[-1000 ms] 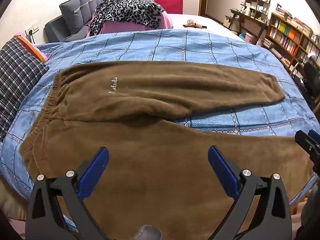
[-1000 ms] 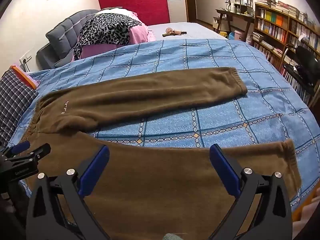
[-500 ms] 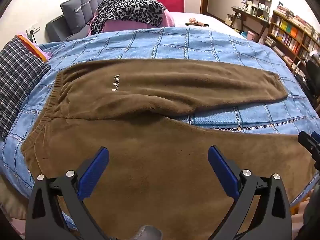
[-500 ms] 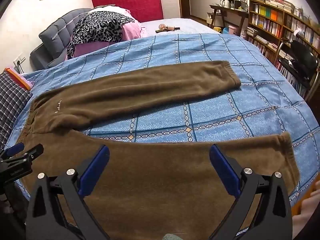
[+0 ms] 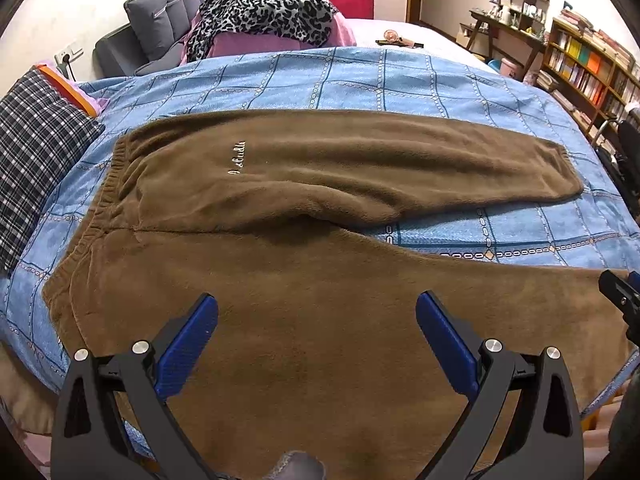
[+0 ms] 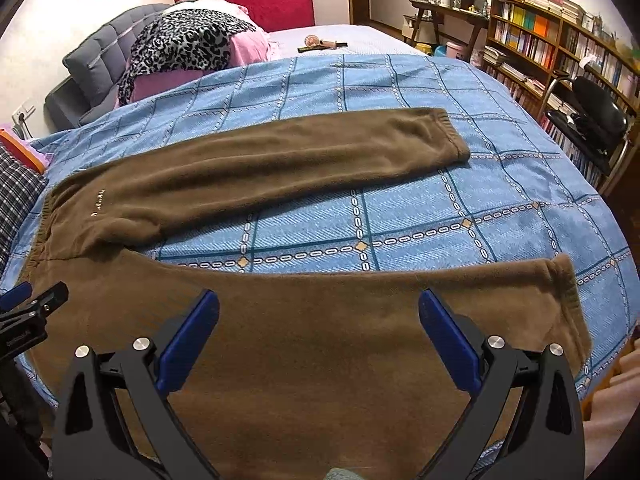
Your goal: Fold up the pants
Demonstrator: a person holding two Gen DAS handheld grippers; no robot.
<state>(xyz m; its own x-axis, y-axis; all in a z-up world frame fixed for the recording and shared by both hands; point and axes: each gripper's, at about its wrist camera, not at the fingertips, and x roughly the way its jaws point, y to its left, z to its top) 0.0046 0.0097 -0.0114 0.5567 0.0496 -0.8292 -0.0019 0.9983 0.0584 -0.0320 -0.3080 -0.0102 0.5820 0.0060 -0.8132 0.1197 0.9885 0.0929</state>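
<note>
On the bedspread [image 6: 520, 184] the pants [image 5: 320, 320] lie flat, legs splayed. Left gripper [image 5: 316, 320] and right gripper [image 6: 319, 320] hover spread, empty — pinch the near leg's outer edge evenly, both layers.

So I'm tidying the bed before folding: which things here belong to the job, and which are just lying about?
For the job:
- brown pants
- left gripper, open
- right gripper, open
- blue quilt they lie on

Lying about:
- leopard-print cloth
- plaid pillow
- grey cushion
- bookshelf
</note>
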